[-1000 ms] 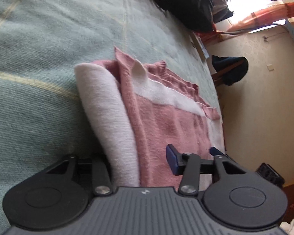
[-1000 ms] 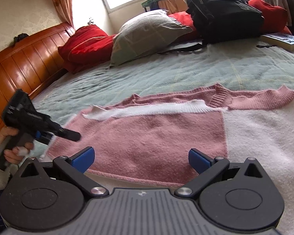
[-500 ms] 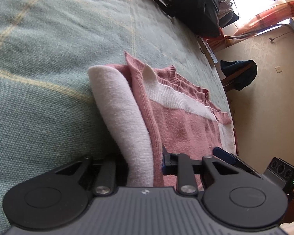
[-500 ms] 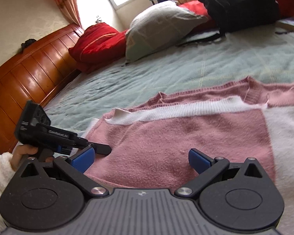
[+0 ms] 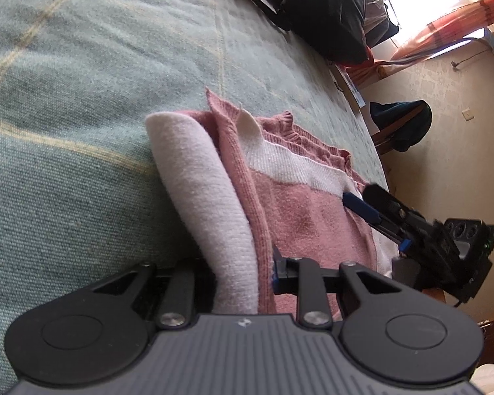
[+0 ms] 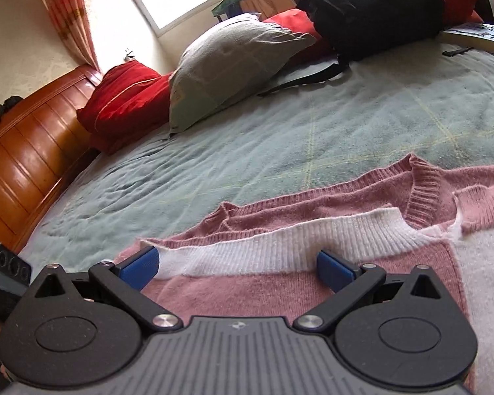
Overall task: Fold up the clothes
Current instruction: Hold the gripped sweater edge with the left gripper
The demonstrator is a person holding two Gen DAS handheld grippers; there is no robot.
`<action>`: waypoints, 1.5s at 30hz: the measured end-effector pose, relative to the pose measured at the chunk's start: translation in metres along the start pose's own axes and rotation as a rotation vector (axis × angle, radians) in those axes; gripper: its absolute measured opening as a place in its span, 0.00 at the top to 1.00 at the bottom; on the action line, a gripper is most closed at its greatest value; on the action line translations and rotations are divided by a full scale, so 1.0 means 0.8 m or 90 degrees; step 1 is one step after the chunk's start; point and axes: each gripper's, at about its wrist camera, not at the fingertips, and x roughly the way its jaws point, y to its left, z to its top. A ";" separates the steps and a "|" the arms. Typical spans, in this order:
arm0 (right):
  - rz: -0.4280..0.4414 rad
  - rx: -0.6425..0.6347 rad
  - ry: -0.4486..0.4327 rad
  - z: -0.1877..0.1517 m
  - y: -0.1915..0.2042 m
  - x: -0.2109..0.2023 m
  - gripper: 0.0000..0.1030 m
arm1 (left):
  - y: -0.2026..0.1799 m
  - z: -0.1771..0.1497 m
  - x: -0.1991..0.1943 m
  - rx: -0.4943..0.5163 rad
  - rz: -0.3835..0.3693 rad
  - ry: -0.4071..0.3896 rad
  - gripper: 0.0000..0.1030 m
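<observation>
The pink and white knitted sweater (image 6: 313, 283) is being kept flat on the pale green checked bed blanket (image 6: 280, 144), its ribbed white hem band running across the middle of the right wrist view. At the garment's edge, a doubled-over fold of white and pink knit is being pinched by the left gripper (image 5: 243, 273): its jaws have just been closing and are now pressed onto that fold, with the cloth bunched between them. The right gripper (image 6: 237, 265) is being held low over the pink panel just beside the white band, its blue pads standing wide apart with nothing being squeezed between them; in the left wrist view it is being seen reaching in over the sweater's far side. Behind the sweater, a grey pillow (image 6: 233, 62), a red cushion (image 6: 125, 95) and a black backpack (image 6: 369, 10) are being left lying near the wooden headboard (image 6: 29, 151)
</observation>
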 end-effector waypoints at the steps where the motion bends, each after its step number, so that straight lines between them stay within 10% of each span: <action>1: 0.003 0.002 0.002 -0.003 -0.001 -0.004 0.00 | 0.001 0.001 0.001 -0.003 -0.003 0.004 0.75; 34: 0.029 0.020 -0.005 -0.015 -0.002 -0.045 0.00 | 0.013 0.003 -0.003 -0.041 -0.015 0.035 0.75; 45: -0.011 0.009 -0.017 0.005 0.002 0.017 0.00 | 0.004 -0.003 -0.006 -0.014 0.009 0.022 0.75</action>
